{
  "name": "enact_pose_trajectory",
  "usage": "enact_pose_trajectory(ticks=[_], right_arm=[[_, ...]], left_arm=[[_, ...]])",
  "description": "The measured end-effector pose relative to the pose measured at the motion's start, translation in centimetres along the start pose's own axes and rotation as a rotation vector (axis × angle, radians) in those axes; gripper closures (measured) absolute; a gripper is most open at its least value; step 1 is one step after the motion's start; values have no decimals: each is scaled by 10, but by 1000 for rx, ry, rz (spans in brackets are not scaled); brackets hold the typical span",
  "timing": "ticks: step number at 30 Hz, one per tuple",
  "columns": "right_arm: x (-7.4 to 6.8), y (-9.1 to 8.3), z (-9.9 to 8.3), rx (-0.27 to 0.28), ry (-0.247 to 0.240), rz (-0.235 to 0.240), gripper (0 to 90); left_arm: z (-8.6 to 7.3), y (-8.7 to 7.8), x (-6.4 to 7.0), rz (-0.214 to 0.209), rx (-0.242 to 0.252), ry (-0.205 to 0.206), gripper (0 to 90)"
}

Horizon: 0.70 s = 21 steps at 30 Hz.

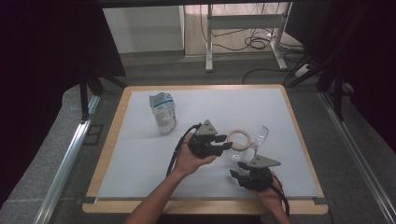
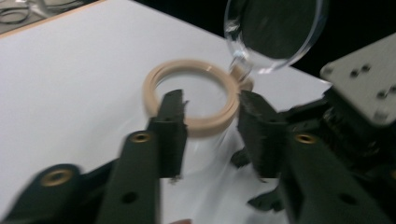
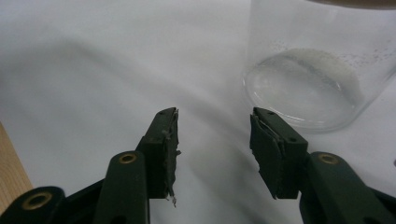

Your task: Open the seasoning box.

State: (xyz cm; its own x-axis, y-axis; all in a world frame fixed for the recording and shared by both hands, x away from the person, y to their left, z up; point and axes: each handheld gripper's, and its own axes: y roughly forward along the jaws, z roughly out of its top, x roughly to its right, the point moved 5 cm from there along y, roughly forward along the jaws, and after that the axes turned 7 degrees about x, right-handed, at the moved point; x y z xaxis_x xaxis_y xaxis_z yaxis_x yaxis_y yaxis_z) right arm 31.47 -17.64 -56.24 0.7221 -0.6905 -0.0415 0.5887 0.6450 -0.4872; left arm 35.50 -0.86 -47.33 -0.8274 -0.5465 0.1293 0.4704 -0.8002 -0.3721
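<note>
On the table [image 1: 140, 154] there were three loose things: one clear glass jar [image 1: 239, 148] with a cream ring round its mouth, its one clear hinged lid [image 1: 262, 134] swung open and standing up behind the rim, and one blue-and-white pouch [image 1: 163, 112] standing well apart toward the far left. Two hand-held grippers worked near the jar. The left gripper [image 1: 226, 142] sat just beside the jar's left side, and in the left gripper view its jaws stood apart, one on either side of the near part of the cream rim [image 2: 192, 95], not closed on it. The right gripper [image 1: 237, 175] lay nearer the person, below the jar; in the right gripper view its jaws were spread with nothing between them, and the jar's base [image 3: 299, 91], dusted with a little white powder, stood just ahead and to the right. The jar stood right of the table's middle, well in from the right edge. Bare white surface stretched wide on the left and along the far side, while the right gripper was close to the near wooden edge [image 1: 205, 205].
</note>
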Motion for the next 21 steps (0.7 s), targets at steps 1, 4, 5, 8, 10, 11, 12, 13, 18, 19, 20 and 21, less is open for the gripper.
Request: enact_pose_trajectory(ticks=[1, 4, 5, 8, 10, 11, 12, 13, 18, 19, 20, 21], right_arm=[[0, 0, 0, 1, 1, 1, 505], [-1, 1, 0, 2, -3, -3, 496], [-2, 2, 0, 3, -3, 1, 495], [-3, 3, 1, 4, -13, 3, 492], [-4, 3, 1, 7, -16, 3, 491], [-4, 3, 1, 6, -18, 1, 491], [-4, 3, 1, 7, -18, 4, 490], [-4, 4, 1, 7, -17, 3, 490], [-4, 5, 1, 5, -24, 2, 486], [-4, 5, 1, 6, -25, 1, 485], [-4, 5, 1, 6, -24, 1, 485], [-4, 5, 1, 5, -24, -1, 484]], left_arm=[[-3, -3, -2, 3, -2, -2, 550], [-13, -13, -7, -1, -14, -16, 450], [-16, -15, -8, 8, -22, -10, 425], [-26, -24, -14, 40, -39, -16, 365], [-34, -30, -19, 62, -40, -29, 339], [-37, -33, -22, 71, -40, -38, 334], [-42, -36, -24, 80, -43, -42, 334], [-46, -39, -26, 87, -48, -42, 334], [-62, -52, -34, 116, -37, -44, 339], [-65, -54, -36, 123, -38, -48, 340], [-68, -57, -37, 132, -43, -53, 339], [-71, -59, -39, 139, -42, -56, 338]])
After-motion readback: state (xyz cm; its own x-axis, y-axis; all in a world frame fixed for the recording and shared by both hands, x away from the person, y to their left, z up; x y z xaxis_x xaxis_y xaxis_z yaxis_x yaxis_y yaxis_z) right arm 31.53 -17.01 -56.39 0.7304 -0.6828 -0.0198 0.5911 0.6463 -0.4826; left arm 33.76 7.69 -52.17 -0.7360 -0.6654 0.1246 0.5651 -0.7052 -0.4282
